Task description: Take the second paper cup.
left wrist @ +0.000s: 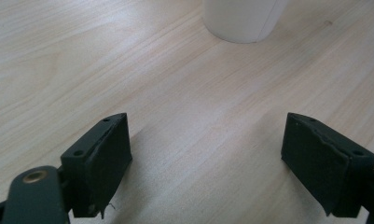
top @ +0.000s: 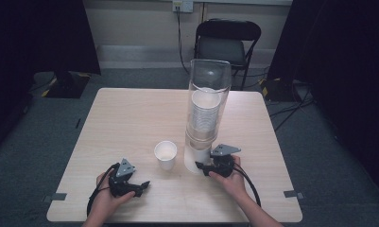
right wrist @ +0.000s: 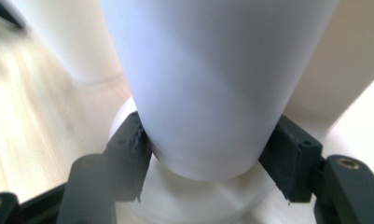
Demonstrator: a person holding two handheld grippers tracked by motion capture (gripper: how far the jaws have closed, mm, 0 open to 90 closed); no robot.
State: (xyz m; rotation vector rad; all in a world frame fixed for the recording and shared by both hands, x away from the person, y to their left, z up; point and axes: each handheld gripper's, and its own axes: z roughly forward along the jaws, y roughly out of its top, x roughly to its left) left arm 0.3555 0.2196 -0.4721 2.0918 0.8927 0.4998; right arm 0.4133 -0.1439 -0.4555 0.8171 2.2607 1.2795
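R gripper [right wrist: 205, 154] jaws clamp bottom cup [right wrist: 212, 84] in dispenser [top: 208, 94] — L gripper [left wrist: 205, 158] open.

Bare table [top: 130, 123] left of dispenser [top: 207, 109]

On the bench [top: 130, 118], the cup dispenser [top: 207, 113] stands right of centre with a stack of cups [top: 204, 113] inside it. A single cup [top: 166, 154] stands just left of its base. The right hand-held gripper [top: 201, 166] is at its base, the left hand-held gripper [top: 142, 185] well left and nearer the person. A chair [top: 227, 42] stands behind it.
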